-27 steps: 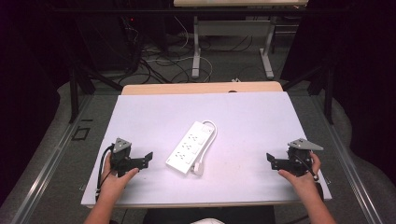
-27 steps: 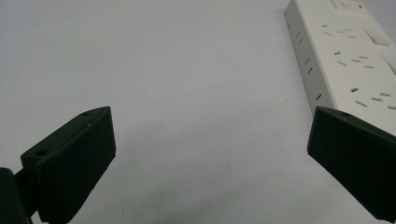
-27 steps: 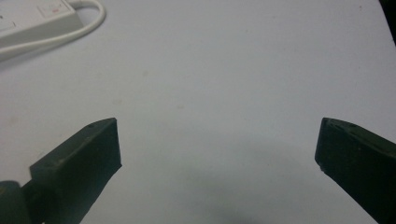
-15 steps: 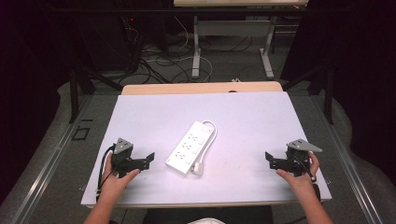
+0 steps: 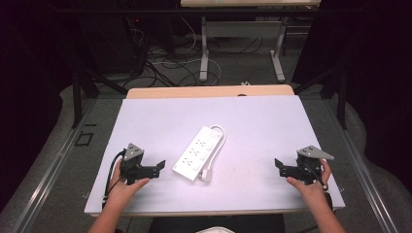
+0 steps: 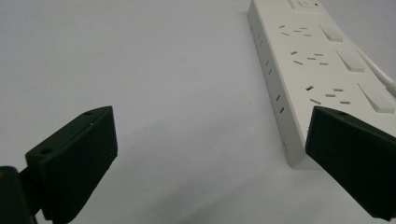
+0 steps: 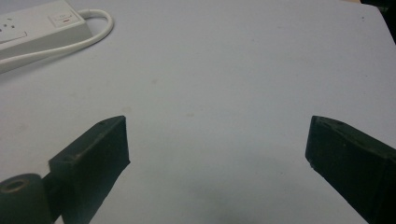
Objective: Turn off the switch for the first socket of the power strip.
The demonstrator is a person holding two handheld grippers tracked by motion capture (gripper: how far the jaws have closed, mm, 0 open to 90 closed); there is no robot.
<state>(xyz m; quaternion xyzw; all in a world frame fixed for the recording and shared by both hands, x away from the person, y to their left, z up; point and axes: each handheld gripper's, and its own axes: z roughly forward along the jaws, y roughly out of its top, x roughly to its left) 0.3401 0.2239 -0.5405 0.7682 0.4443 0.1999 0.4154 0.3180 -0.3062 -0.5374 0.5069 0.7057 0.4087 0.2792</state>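
High view: we see a white power strip [image 5: 198, 154] lying diagonally near the middle of the pale tabletop [image 5: 262, 121], its cord [image 5: 219, 135] looping from the far end back along its right side to a plug [image 5: 207, 175] at the near end. The socket details are too small for us to read here. In the left gripper view the strip [image 6: 317, 79] is cut off at the top and right edges, and the right-hand jaw overlaps its near corner in the picture; we cannot tell whether they touch. In the right gripper view only the strip's switch end [image 7: 42, 25] and the cord loop [image 7: 100, 23] enter at the upper left. The left gripper [image 5: 154, 169], held in the left hand [image 5: 127, 187], rests near the front left of the tabletop, pointing right toward the strip, with its jaws wide apart. The right gripper [image 5: 281, 167], held in the right hand [image 5: 311, 187], sits near the front right edge, pointing left, jaws likewise wide apart around bare surface. We note open tabletop between the strip and the right gripper, and along the far edge.
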